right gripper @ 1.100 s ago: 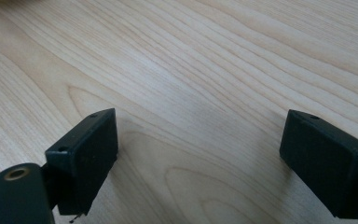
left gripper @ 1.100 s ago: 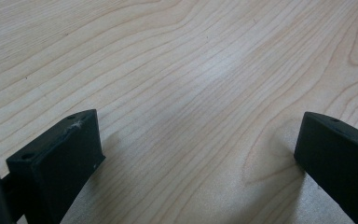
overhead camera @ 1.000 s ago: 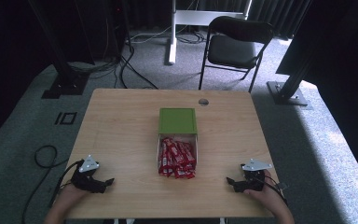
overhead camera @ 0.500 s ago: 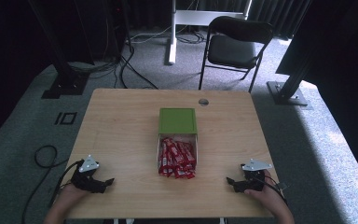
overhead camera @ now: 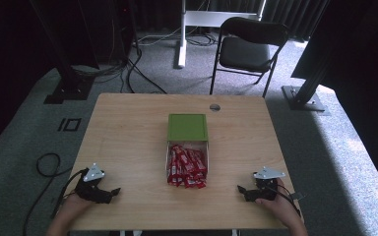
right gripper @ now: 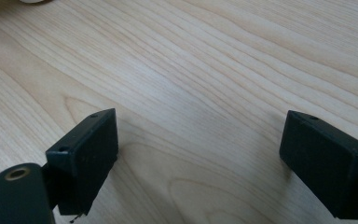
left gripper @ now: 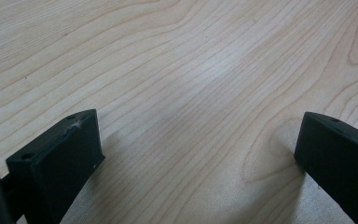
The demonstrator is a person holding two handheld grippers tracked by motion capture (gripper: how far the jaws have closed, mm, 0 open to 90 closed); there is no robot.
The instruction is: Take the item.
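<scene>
Red wrappers (overhead camera: 187, 166) lie heaped mid-bench in a clear tray, spilling toward me, touching the green box (overhead camera: 188, 127) behind. I see left hand-held gripper (overhead camera: 112, 191) and right hand-held gripper (overhead camera: 241, 189) resting well apart, jaws spread, on bare wooden bench (overhead camera: 128, 137).

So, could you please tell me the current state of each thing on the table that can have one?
Green lid of the clear box: slid back, box open.
Clear plastic box: heaped with red snack wrappers that spill past its near end.
Left tool: jaws wide apart, holding nothing, low over the bare wooden table.
Right tool: jaws wide apart, holding nothing, low over the table.
</scene>
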